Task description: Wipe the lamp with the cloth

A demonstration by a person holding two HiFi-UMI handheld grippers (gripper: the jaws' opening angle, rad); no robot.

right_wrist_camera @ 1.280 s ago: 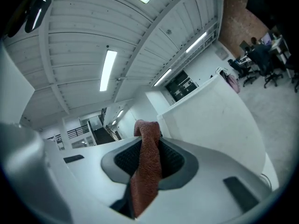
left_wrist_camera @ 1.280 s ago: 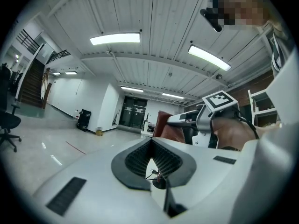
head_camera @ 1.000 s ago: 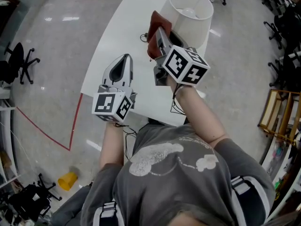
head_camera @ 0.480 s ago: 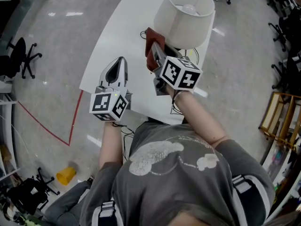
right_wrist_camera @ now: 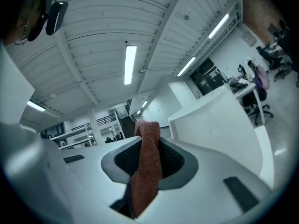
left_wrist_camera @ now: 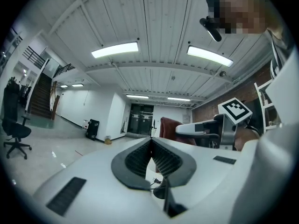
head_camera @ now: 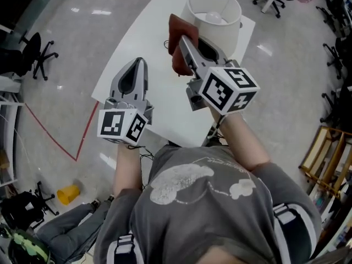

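Observation:
A white lamp (head_camera: 213,22) with a drum shade stands on the white table (head_camera: 142,48) at its far right. My right gripper (head_camera: 183,42) is shut on a reddish-brown cloth (head_camera: 177,37), held just left of the shade. In the right gripper view the cloth (right_wrist_camera: 146,169) hangs pinched between the jaws, with the lamp shade (right_wrist_camera: 219,125) close at the right. My left gripper (head_camera: 137,69) hovers over the table's near left part, jaws closed together with nothing between them (left_wrist_camera: 150,141). The left gripper view also shows the cloth (left_wrist_camera: 171,126) and the lamp's dark base (left_wrist_camera: 161,192).
A black cable (head_camera: 166,43) lies on the table by the lamp base. Office chairs (head_camera: 34,56) stand on the floor at left and far right. Red tape lines (head_camera: 49,136) mark the floor. A yellow object (head_camera: 68,194) sits on the floor at lower left.
My right gripper with the cloth has risen up the left side of the lamp shade. The left gripper has shifted slightly forward. The head view has swung a little.

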